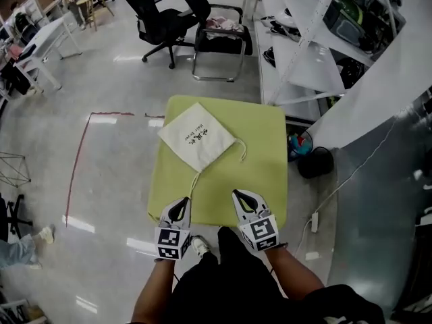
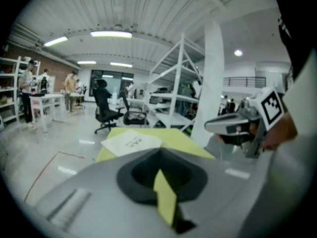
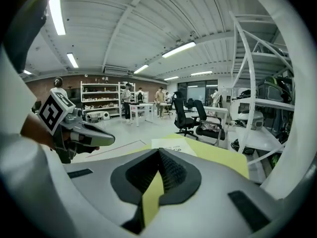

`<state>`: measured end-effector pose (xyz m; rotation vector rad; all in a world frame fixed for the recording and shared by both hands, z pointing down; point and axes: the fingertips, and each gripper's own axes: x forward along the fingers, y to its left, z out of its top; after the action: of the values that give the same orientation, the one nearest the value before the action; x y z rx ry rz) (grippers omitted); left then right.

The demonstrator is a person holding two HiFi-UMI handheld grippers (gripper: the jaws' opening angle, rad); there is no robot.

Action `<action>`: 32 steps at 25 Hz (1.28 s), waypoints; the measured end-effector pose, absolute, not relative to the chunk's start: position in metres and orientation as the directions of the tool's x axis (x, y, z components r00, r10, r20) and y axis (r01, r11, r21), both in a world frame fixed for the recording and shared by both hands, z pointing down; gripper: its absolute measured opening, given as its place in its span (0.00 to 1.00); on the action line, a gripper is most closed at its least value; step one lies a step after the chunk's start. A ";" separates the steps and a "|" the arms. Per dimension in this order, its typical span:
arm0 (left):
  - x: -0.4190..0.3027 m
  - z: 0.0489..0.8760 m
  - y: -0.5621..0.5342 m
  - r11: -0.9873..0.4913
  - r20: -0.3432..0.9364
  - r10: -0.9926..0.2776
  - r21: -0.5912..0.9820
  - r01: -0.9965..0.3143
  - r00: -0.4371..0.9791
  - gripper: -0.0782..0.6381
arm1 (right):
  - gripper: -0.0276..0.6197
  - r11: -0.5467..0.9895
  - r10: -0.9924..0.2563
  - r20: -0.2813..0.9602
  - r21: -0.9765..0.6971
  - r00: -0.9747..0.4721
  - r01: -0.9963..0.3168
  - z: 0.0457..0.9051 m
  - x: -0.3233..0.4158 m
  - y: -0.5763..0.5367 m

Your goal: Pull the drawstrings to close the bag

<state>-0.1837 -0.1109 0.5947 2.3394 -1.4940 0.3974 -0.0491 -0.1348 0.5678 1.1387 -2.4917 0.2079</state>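
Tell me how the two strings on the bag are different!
The left string runs almost straight from the bag toward the near edge of the table. The right string bends into a hook. The left string ends close to the left tool, while the right string lies farther from the right tool. Both strings are white and lie loose on the table. Both tools are shut, and neither holds a string.

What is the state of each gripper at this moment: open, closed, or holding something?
Left gripper: closed, with nothing between its jaws.
Right gripper: closed, with nothing between its jaws.
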 end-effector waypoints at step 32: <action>-0.181 0.766 -0.135 -0.306 0.726 -0.632 0.087 -0.948 0.271 0.25 | 0.12 0.585 -0.609 0.654 -0.013 -0.450 -0.811 0.748 -0.004 -0.261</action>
<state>-0.1807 -0.1351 0.7662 2.0294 -1.4195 0.8026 -0.0039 -0.2606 0.7484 1.1231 -2.2090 0.4336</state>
